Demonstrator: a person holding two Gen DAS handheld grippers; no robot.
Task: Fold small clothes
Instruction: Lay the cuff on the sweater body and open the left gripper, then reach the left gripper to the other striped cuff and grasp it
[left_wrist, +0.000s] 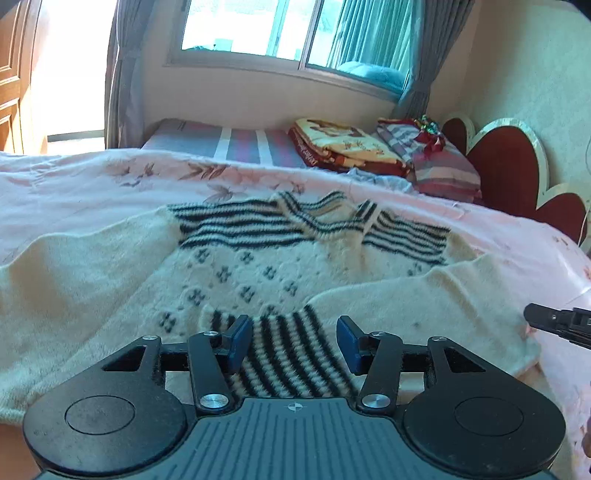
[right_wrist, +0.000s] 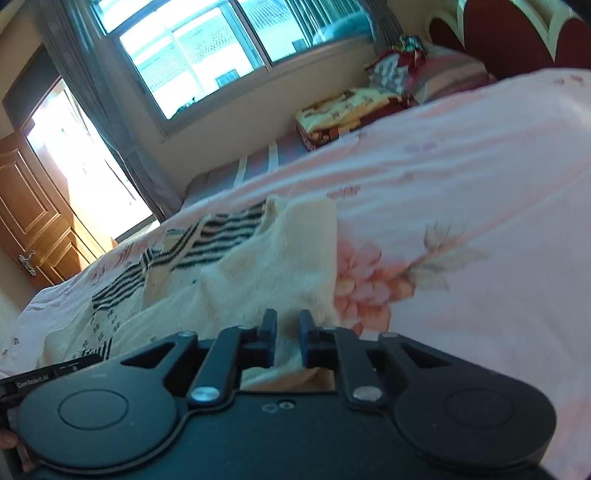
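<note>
A cream knit sweater (left_wrist: 258, 266) with black stripes and small cross motifs lies flat on the pink floral bedspread (left_wrist: 74, 184). One sleeve is folded across its body, ending in a striped cuff (left_wrist: 291, 354). My left gripper (left_wrist: 293, 343) is open just above that cuff, its blue pads apart on either side and not pressing it. In the right wrist view my right gripper (right_wrist: 288, 339) hovers over the sweater's (right_wrist: 258, 273) plain cream edge. Its jaws stand narrowly apart, with the cloth showing through the gap and nothing pinched. A black part of the right gripper (left_wrist: 557, 325) shows at the left view's right edge.
A folded yellow and red blanket (left_wrist: 351, 147) and striped pillows (left_wrist: 443, 166) lie at the head of the bed, beside a red heart-shaped headboard (left_wrist: 509, 158). A window with grey curtains is behind. A wooden door (right_wrist: 29, 214) stands at the left. The bedspread (right_wrist: 480, 184) stretches bare to the right.
</note>
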